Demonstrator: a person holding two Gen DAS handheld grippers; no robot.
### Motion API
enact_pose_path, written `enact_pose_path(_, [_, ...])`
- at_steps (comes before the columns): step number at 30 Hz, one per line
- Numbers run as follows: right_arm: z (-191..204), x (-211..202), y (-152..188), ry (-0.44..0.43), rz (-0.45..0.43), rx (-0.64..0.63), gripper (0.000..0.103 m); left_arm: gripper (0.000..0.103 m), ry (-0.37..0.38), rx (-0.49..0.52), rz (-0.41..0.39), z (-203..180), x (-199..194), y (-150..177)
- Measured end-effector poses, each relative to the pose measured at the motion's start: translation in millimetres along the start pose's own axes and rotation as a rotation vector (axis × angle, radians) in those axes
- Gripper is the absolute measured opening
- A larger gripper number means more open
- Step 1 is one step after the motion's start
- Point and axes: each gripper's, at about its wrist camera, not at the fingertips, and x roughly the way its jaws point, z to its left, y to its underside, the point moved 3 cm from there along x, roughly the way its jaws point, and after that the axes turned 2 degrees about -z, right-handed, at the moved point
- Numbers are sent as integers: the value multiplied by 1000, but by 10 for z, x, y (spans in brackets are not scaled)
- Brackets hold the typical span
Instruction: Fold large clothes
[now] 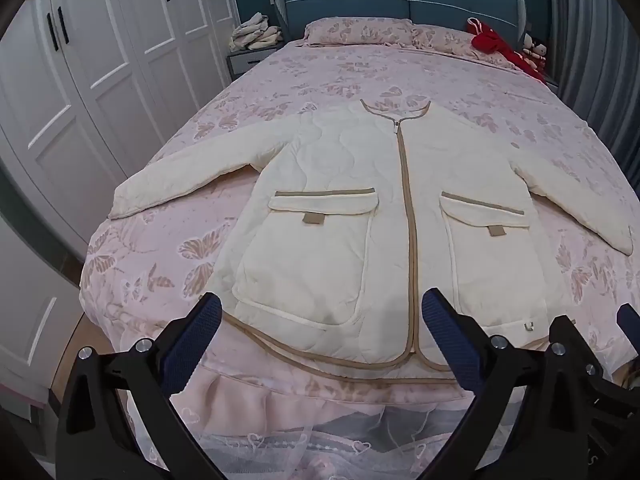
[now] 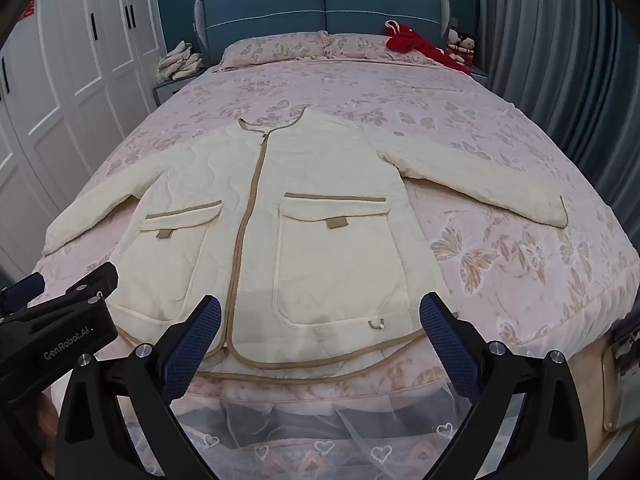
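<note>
**Cream jacket laid flat on the bed, both grippers wide and empty**

So the cream quilted jacket is spread face up on the pink butterfly bedspread, zipped shut, collar pointing to 12 o'clock toward the blue headboard and the hem down at 6 o'clock by the foot edge of the bed. Sleeves stick out toward 9 and 3 o'clock, both lying flat. Two flap pockets with tan trim sit either side of the zip.

Left gripper hangs over the hem with its jaws spread wide, nothing between them, not touching the fabric as far as I can tell. Right gripper is the same deal, jaws wide apart and empty, over the hem on the other pocket's side. The two sit just beside each other.

Up at 12 o'clock there's a pillow, a red garment at about 1 o'clock, and white wardrobe doors around 10 o'clock.
</note>
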Motion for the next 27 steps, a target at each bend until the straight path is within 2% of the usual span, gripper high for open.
enact_pose_path(27, [59,27,-64,6,11,-21,98,98,-13,9,0,25,22,2])
